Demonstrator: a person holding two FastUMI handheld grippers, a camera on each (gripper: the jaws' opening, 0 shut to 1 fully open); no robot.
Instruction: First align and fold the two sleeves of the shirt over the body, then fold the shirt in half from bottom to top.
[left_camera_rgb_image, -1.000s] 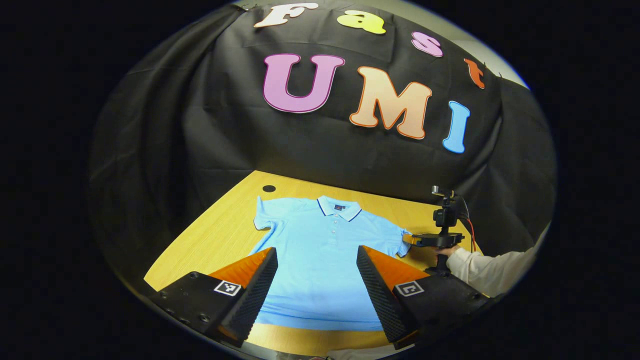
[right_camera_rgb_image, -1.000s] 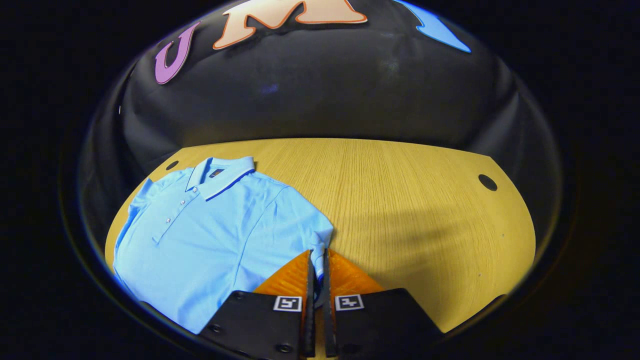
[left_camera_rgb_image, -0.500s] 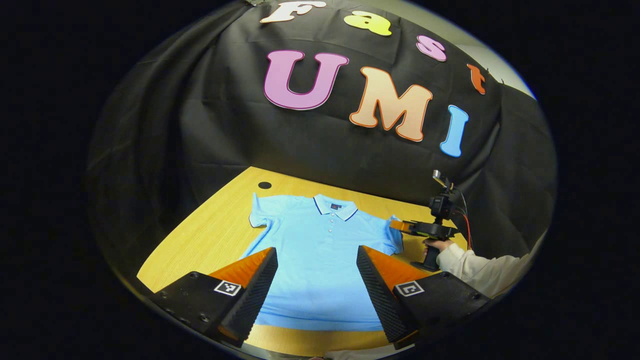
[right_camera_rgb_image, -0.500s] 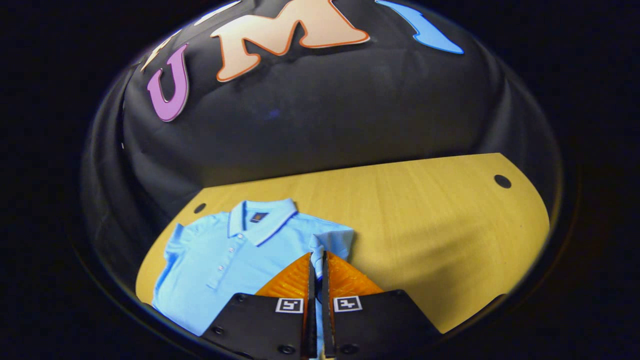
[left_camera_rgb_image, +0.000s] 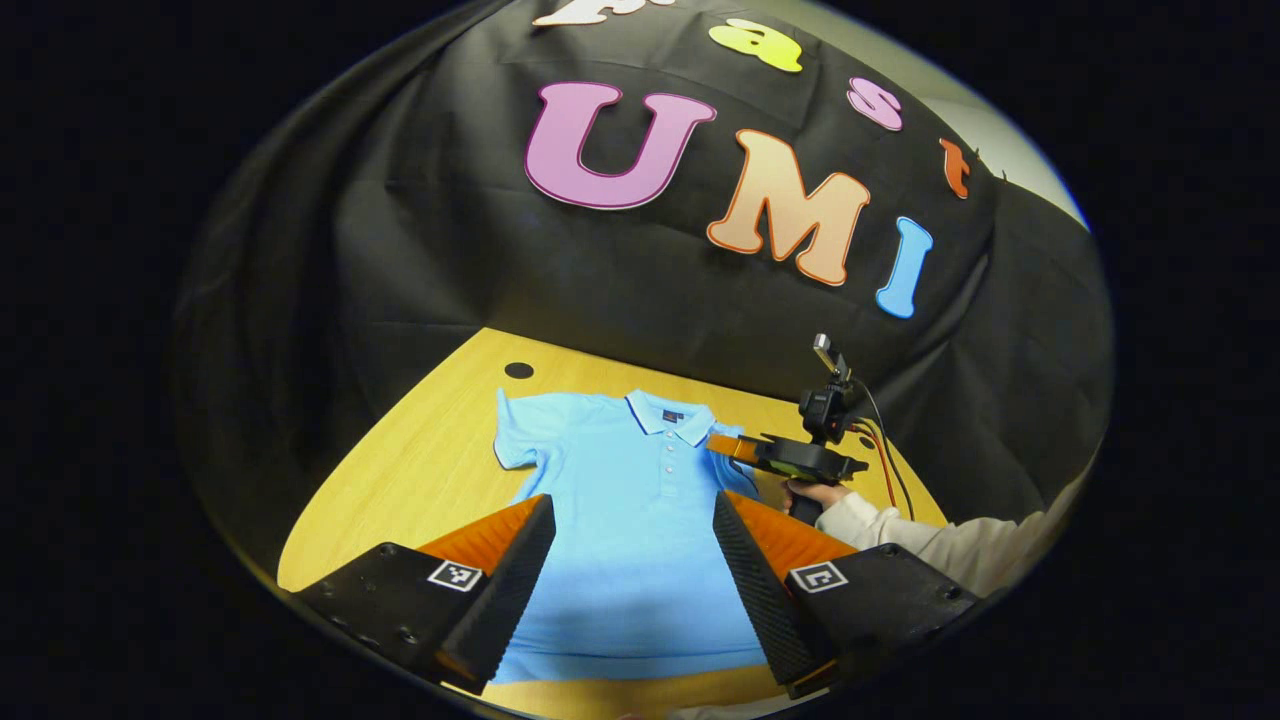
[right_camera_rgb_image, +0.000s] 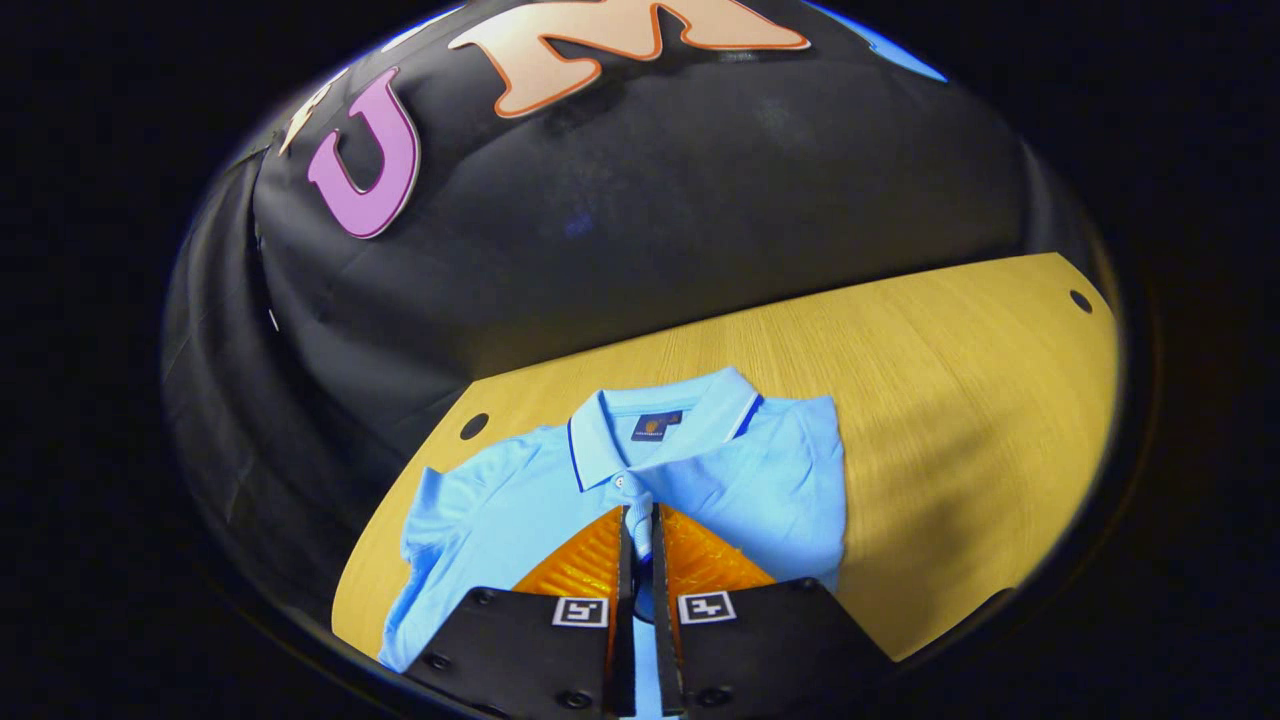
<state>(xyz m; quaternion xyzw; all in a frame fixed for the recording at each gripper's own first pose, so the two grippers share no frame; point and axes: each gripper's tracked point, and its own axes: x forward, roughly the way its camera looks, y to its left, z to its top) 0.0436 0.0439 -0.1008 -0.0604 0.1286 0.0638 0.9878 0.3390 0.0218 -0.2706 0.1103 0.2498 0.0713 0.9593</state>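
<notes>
A light blue polo shirt (left_camera_rgb_image: 630, 500) lies face up on the yellow wooden table (left_camera_rgb_image: 430, 470), collar toward the wall. My right gripper (right_camera_rgb_image: 638, 520) is shut on the shirt's right sleeve and holds it over the chest, just below the collar (right_camera_rgb_image: 650, 425). The folded sleeve side (right_camera_rgb_image: 800, 470) lies doubled over the body. In the left gripper view, the right gripper (left_camera_rgb_image: 722, 444) and the hand (left_camera_rgb_image: 815, 493) holding it hover by the collar. My left gripper (left_camera_rgb_image: 632, 520) stands open above the shirt's lower body, nothing between its fingers. The other sleeve (left_camera_rgb_image: 512, 440) lies spread out flat.
Bare table (right_camera_rgb_image: 980, 400) stretches to the right of the shirt. Round cable holes sit near the far corners (left_camera_rgb_image: 518, 370) (right_camera_rgb_image: 1080, 300). The black cloth wall stands close behind the table's far edge. A pale sleeve (left_camera_rgb_image: 960, 550) reaches in from the right.
My right gripper has carried the sleeve from the shirt's outer edge inward over the chest, up to the collar. The left gripper stayed open, drifting only slightly.
</notes>
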